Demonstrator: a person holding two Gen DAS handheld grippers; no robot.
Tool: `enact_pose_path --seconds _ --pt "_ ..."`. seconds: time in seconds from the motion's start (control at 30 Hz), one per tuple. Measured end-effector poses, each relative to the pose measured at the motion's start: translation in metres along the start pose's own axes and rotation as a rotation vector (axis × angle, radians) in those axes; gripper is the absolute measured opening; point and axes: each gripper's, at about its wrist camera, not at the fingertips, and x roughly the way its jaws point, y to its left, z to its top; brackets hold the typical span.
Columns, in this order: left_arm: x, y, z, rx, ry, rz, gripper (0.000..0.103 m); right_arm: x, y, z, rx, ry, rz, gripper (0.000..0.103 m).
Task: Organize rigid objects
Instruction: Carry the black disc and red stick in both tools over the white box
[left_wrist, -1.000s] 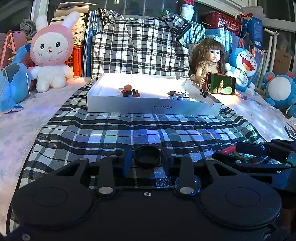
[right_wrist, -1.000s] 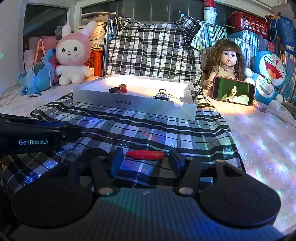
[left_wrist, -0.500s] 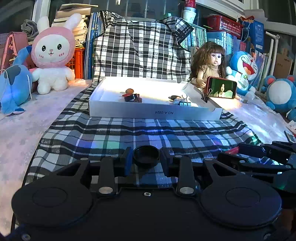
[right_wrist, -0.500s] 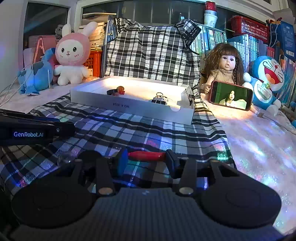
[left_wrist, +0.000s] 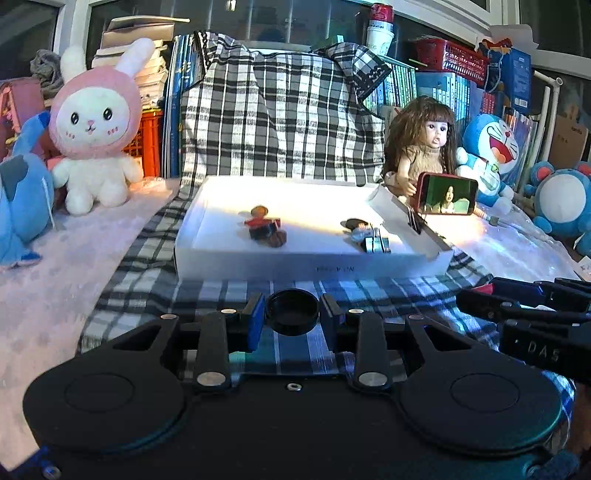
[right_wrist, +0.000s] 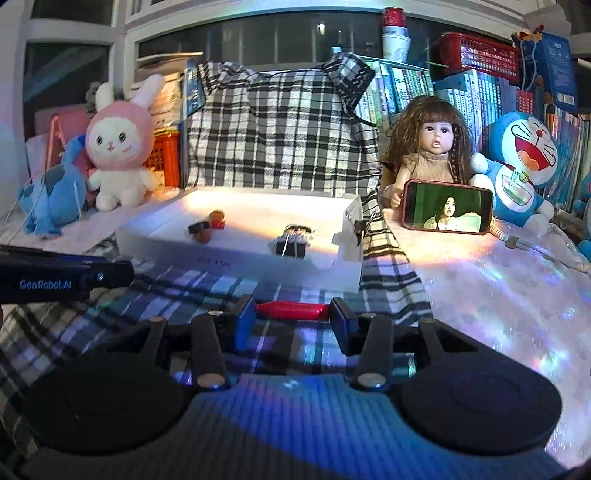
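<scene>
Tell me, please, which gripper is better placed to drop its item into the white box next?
Probably the left. The left gripper holds the black cap squarely facing the white box, which sits straight ahead. The right gripper, clamped on the red piece, sees the box off to its left.

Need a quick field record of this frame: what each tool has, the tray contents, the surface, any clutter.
left tool: shut on black cap
right tool: shut on red stick, held crosswise; jaws have just been closing
tray: white, open, ahead of both tools
tray contents: small red and brown pieces, binder clips
surface: plaid cloth
clutter: bunny plush, doll, phone with its screen lit
</scene>
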Motion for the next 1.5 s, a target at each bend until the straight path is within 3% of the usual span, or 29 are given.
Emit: enact_pose_path --seconds 0.57,0.93,1.17,1.5 --pt "0.064 0.019 0.088 -0.029 0.049 -0.025 0.031 0.066 -0.033 0.082 0.121 0.042 0.011 0.05" --pt "0.153 0.052 0.145 -0.155 0.165 -0.019 0.031 0.146 -0.043 0.136 0.166 0.206 0.049 0.05" --pt "0.204 0.066 0.15 -0.188 0.217 0.027 0.031 0.198 -0.043 0.137 0.21 0.314 0.031 0.05" --pt "0.243 0.059 0.14 -0.159 0.264 0.043 0.031 0.232 -0.028 0.13 0.134 0.359 0.016 0.05"
